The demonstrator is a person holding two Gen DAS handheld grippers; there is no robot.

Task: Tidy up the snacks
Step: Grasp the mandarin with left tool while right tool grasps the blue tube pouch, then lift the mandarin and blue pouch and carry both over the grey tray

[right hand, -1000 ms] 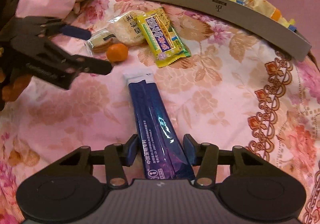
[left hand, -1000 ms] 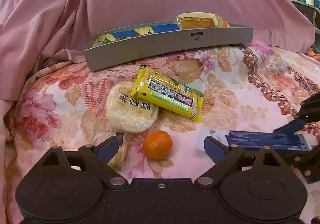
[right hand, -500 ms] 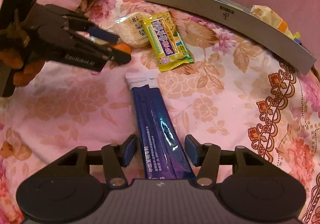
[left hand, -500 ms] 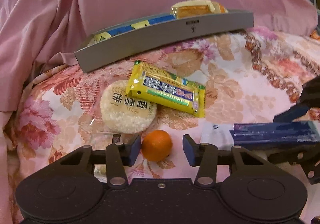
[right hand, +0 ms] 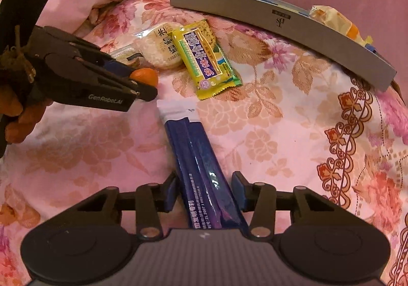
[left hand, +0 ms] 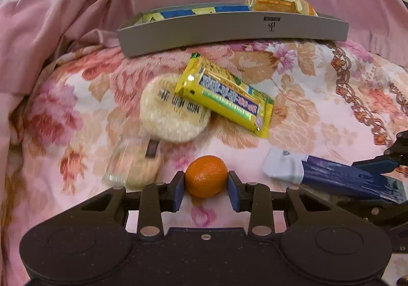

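Note:
My left gripper (left hand: 206,190) is shut on a small orange (left hand: 206,176), both blue pads touching its sides; it also shows in the right wrist view (right hand: 145,76). My right gripper (right hand: 205,193) is partly closed around a long blue packet (right hand: 196,158), with small gaps between pads and packet. The packet lies on the floral bedspread and shows at the right in the left wrist view (left hand: 339,179). A yellow snack bar (left hand: 225,96) leans on a round rice cracker (left hand: 170,112). A grey tray (left hand: 229,31) at the back holds several snacks.
A clear-wrapped snack (left hand: 132,163) lies left of the orange. Pink quilt folds (left hand: 63,5) rise behind and left of the tray. An orange-yellow packet (right hand: 334,18) sits at the tray's right end. The bedspread (right hand: 280,133) stretches to the right.
My left gripper moved forward and closed its pads onto the orange. My right gripper stayed around the blue packet, which has not visibly moved.

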